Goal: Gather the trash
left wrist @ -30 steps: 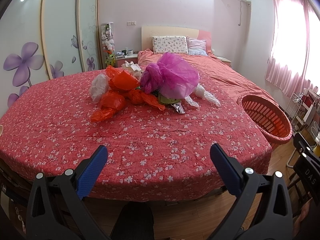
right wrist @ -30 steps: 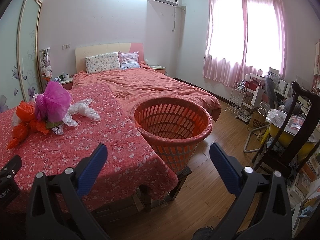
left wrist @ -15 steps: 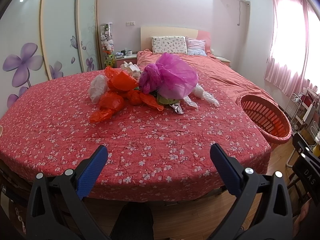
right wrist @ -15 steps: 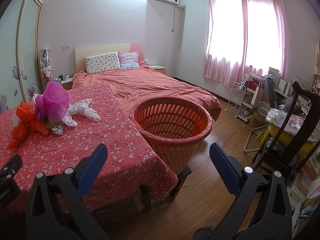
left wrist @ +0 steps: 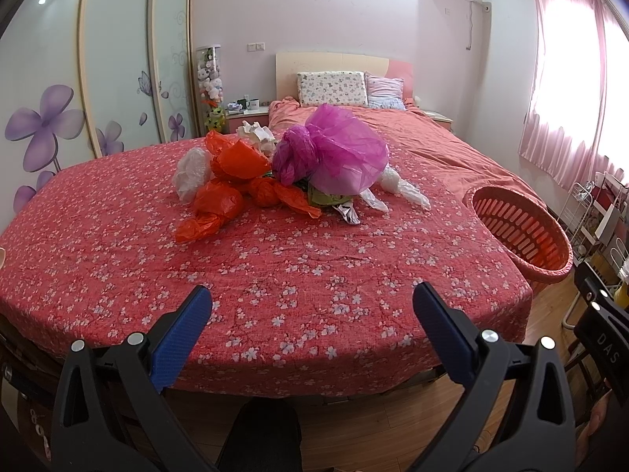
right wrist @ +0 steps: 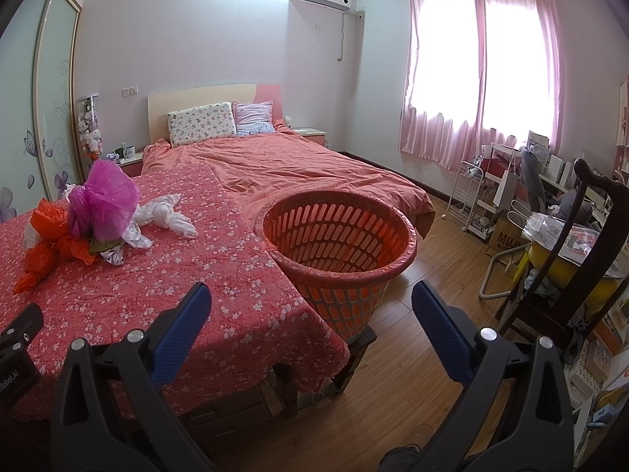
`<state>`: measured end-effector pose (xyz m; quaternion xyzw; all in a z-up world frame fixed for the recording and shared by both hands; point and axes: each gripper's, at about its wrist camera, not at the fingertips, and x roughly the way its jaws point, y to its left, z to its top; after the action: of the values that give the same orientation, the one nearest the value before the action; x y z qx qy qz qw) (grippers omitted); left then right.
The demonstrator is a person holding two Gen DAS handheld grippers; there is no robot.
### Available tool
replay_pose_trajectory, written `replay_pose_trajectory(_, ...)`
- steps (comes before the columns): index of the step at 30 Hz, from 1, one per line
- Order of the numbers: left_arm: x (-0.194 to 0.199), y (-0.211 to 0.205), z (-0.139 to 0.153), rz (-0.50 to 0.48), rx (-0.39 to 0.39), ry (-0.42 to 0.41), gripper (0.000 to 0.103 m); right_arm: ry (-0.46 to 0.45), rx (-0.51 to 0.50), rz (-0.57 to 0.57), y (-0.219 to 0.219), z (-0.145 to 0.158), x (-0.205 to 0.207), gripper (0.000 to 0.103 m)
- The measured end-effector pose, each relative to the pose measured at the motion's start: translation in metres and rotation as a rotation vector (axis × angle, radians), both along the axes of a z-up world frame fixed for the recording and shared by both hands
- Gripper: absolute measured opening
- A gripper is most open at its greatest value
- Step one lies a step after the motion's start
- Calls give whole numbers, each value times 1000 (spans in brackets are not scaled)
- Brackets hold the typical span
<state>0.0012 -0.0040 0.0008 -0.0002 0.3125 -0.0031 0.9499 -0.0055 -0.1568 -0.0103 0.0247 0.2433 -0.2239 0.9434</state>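
A heap of crumpled plastic bags lies on a table with a red flowered cloth (left wrist: 275, 275): a purple bag (left wrist: 338, 153), orange bags (left wrist: 232, 181), white bags (left wrist: 192, 173) and a clear one (left wrist: 401, 187). The heap also shows in the right wrist view (right wrist: 102, 204). An orange slatted basket (right wrist: 338, 244) stands at the table's right end, empty; it also shows in the left wrist view (left wrist: 519, 232). My left gripper (left wrist: 310, 314) is open and empty, short of the table's near edge. My right gripper (right wrist: 310, 314) is open and empty, in front of the basket.
A bed with a red quilt (right wrist: 298, 169) lies beyond the table. A dark wooden chair (right wrist: 582, 259), a wire rack (right wrist: 468, 196) and a cluttered desk stand at the right. Wardrobe doors (left wrist: 118, 67) line the left wall. Wood floor (right wrist: 428, 287) lies right of the basket.
The left wrist view has shifted very slightly; the heap sits a touch lower left in frame. The right wrist view is unchanged. Both grippers stay open.
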Motion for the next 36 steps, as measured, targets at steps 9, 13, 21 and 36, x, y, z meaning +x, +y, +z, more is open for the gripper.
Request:
replay_pose_trajectory(9,0,0,0,1,-1,1,101,-1,2,0,-1,0,0,99)
replay_pose_trajectory(13,1,0,0,0,-2,3,101,0,5,6,-1,0,1,99)
replay_pose_trajectory(21,17,21,-4,52,-25,6,101,-4,44,91,12,1,26,99)
replay_pose_trajectory(36,85,127,-21,225,-89,80,101,33,248,431,90,7,160,76)
